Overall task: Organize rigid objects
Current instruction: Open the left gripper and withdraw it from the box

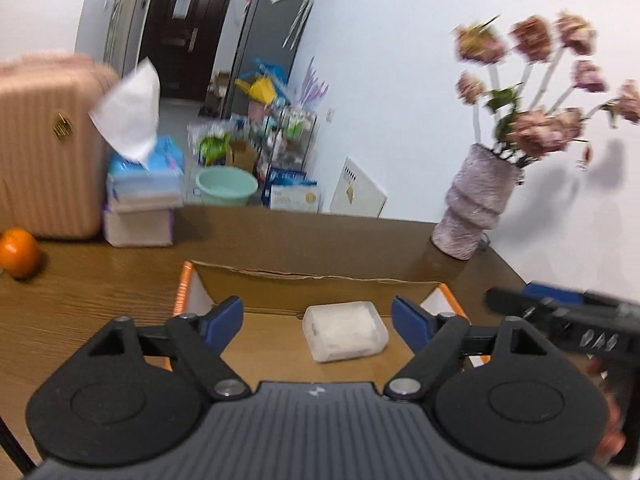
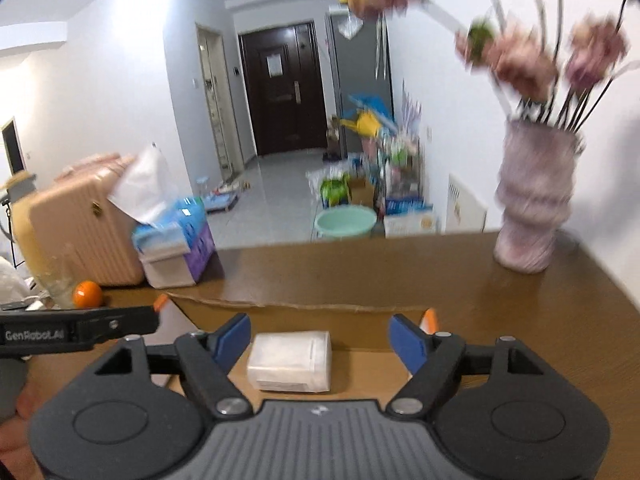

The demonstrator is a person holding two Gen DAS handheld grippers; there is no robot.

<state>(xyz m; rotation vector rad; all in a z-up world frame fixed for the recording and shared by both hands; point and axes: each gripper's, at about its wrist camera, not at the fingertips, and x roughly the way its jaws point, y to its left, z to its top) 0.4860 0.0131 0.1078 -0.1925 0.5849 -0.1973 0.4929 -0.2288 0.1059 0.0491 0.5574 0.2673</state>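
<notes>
A white translucent plastic box [image 1: 345, 330] lies on the floor of an open cardboard box [image 1: 312, 276] on the wooden table. My left gripper [image 1: 318, 314] is open and empty above the cardboard box, the white box between and beyond its blue pads. In the right wrist view the white box [image 2: 291, 361] lies just ahead of my right gripper [image 2: 320, 338], which is open and empty. An orange [image 1: 18, 253] sits on the table at far left. The right gripper shows at the right edge of the left view [image 1: 568, 320].
A vase of pink flowers [image 1: 478, 204] stands at the table's back right. Stacked tissue packs [image 1: 142, 196] and a pink suitcase [image 1: 44, 152] stand at back left. Beyond the table's far edge are a green basin [image 1: 226, 186] and floor clutter.
</notes>
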